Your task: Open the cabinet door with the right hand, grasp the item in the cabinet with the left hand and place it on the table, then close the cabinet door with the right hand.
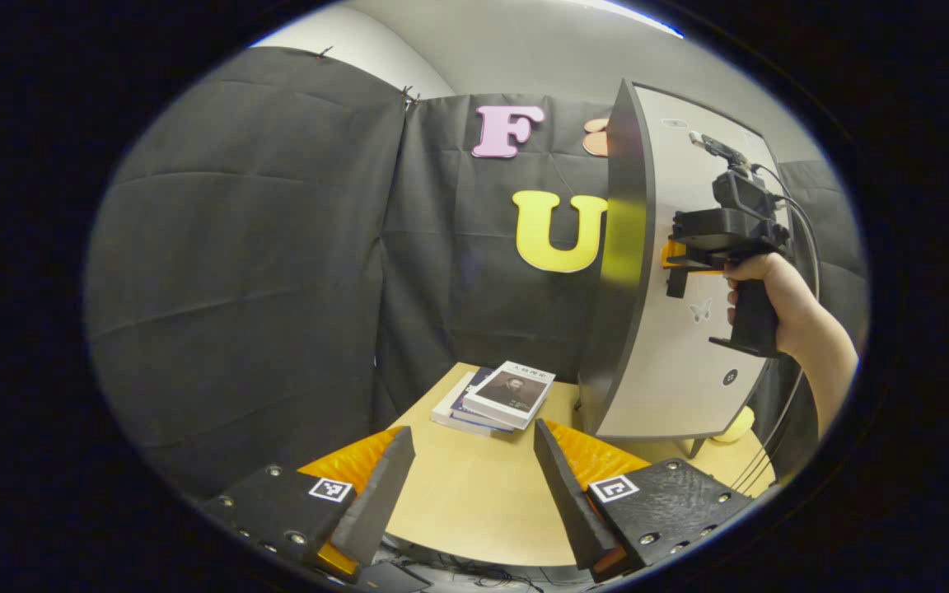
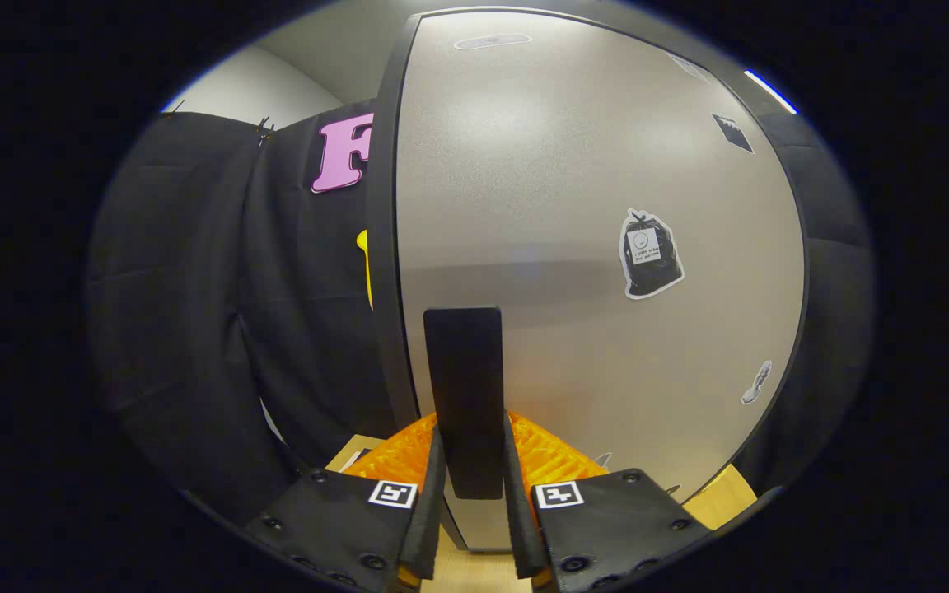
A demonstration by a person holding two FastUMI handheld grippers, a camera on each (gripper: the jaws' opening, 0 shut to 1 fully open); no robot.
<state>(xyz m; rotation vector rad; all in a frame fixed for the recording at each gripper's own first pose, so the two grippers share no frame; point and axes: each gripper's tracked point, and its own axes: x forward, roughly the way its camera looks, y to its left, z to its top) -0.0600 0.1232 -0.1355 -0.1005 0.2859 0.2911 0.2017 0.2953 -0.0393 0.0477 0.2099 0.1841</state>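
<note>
Here the cabinet (image 1: 672, 329) stands upright on the table (image 1: 474, 486), its door (image 2: 598, 247) apparently shut — the item inside stays hidden. On the door's left edge the handle (image 2: 465, 395) runs vertically, and the right gripper (image 2: 468, 502) is clamped on it, ready to pull. Left of the cabinet, the left gripper (image 1: 470, 486) waits wide open, empty, beyond it a book stack (image 1: 495, 398).

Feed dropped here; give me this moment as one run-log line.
right tongs: shut on door handle | left tongs: open, empty, over table | cabinet door: closed | books: on table
</note>
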